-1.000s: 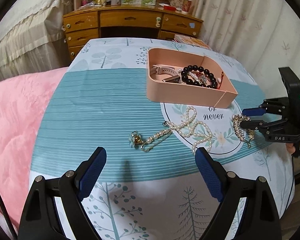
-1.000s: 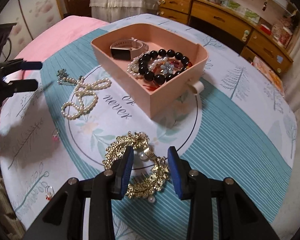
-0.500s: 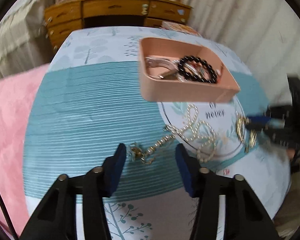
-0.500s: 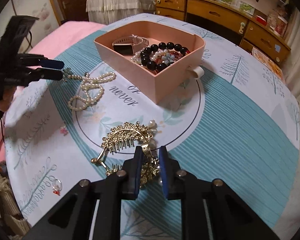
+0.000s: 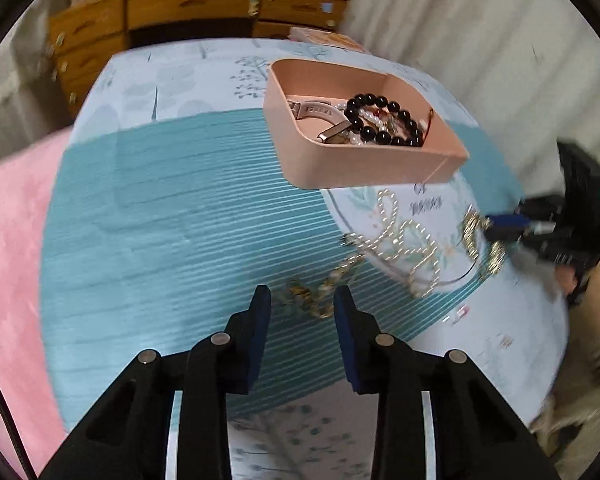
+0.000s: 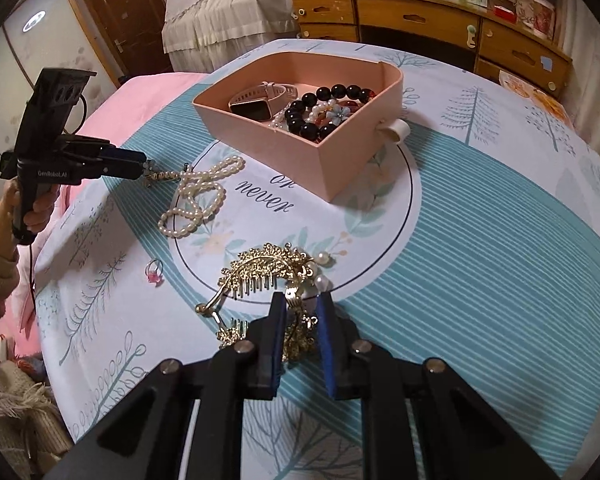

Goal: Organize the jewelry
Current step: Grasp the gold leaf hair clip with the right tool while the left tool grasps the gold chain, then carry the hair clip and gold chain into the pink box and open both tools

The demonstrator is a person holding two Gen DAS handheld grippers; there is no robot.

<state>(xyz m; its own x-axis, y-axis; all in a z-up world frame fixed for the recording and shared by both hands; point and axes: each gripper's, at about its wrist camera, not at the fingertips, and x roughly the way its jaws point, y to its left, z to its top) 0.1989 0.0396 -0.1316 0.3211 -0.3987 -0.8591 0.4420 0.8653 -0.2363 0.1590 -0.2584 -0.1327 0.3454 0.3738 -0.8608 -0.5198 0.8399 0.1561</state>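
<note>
A gold hair comb (image 6: 268, 276) with hanging teeth and pearl drops lies near the worktop (image 6: 480, 248) edge, its arc running left to right. The right hand-held gripper (image 6: 302, 312) is clamped narrowly on its gold chain end. One pearl necklace (image 6: 198, 196) trails from the left hand-held gripper (image 5: 302, 304), whose jaws have just been closing around its clasp end. One pink tray (image 6: 340, 160) holds one watch (image 6: 260, 100) and a black bead bracelet (image 6: 324, 108).
</note>
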